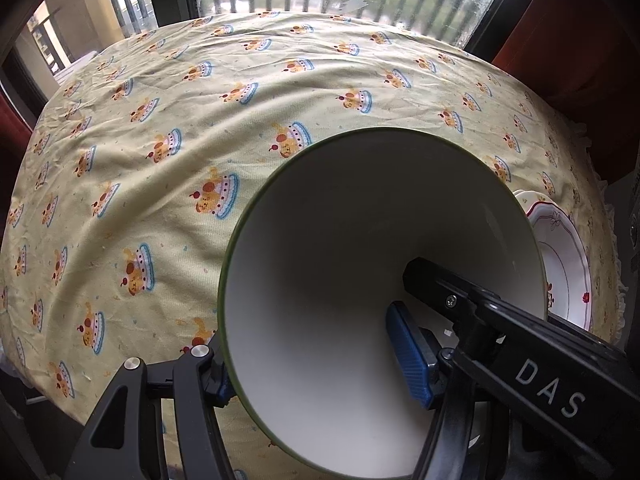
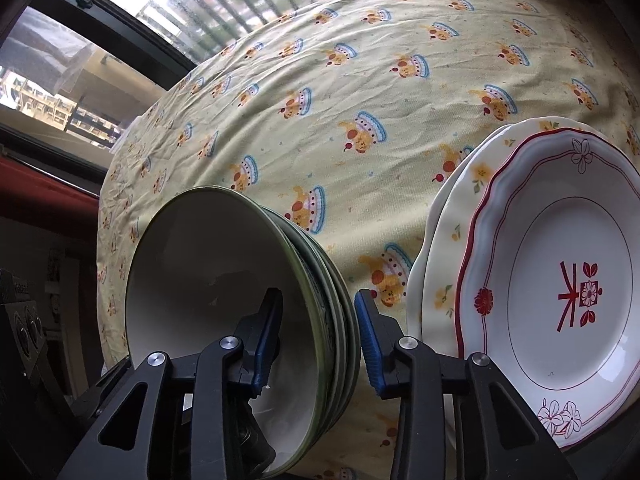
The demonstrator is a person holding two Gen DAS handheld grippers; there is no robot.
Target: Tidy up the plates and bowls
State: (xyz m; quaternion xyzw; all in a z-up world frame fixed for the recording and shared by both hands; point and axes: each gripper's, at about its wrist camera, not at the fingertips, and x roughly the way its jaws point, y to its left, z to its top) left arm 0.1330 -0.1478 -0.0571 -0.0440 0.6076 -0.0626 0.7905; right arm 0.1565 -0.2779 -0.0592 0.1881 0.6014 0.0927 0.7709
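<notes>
White porcelain fills the left wrist view: a green-rimmed bowl (image 1: 340,300) sits between the left tool's (image 1: 316,364) fingers, one blue pad (image 1: 412,356) inside and the other jaw outside the wall. The gap looks wider than the wall, so I cannot tell whether that tool is clamped or merely straddling the rim.

From the right wrist view, the bowls are already nested into one stack of bowls (image 2: 248,312) on the desk (image 2: 360,80), which is covered by a yellow cake-print cloth. The right tool (image 2: 316,340) straddles the stack's rims with jaws parted, one pad inside the top bowl and the other outside, apparently not pinching.

Just beside it, a red-trimmed plate (image 2: 560,280) lies on top of a yellow-flowered plate (image 2: 448,272), so the plates are stacked too.

Sorting looks nearly finished: no loose dishes show in either view. What remains seems to be letting go or nudging the piles tidy.
</notes>
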